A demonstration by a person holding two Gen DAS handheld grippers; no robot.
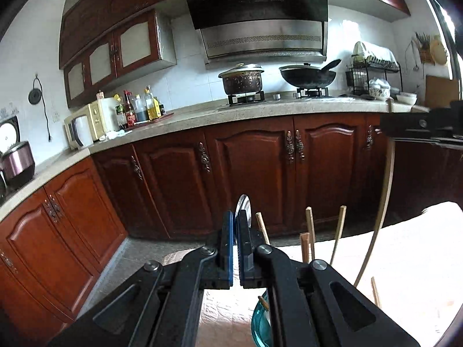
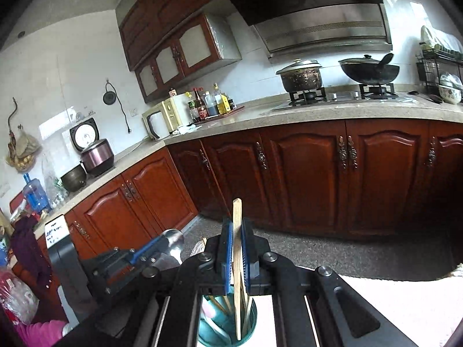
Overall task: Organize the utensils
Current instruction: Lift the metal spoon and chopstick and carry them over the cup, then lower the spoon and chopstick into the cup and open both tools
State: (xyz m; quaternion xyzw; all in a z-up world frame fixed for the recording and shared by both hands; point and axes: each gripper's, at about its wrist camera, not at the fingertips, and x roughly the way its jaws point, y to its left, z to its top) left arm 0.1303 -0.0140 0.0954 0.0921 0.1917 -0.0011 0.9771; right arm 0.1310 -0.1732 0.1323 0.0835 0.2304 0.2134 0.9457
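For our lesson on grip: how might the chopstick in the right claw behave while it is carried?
The chopstick looks thin, straight wood: probably stiff and light. The right claw pinches only its middle, so it may pivot. Its smooth sides could slip.

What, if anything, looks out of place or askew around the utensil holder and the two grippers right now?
Nothing looks spilled or damaged. The teal holder stands upright with chopsticks leaning loosely at different angles. The left gripper is shut on a metal spoon, and the right gripper is shut on one wooden chopstick above the holder.
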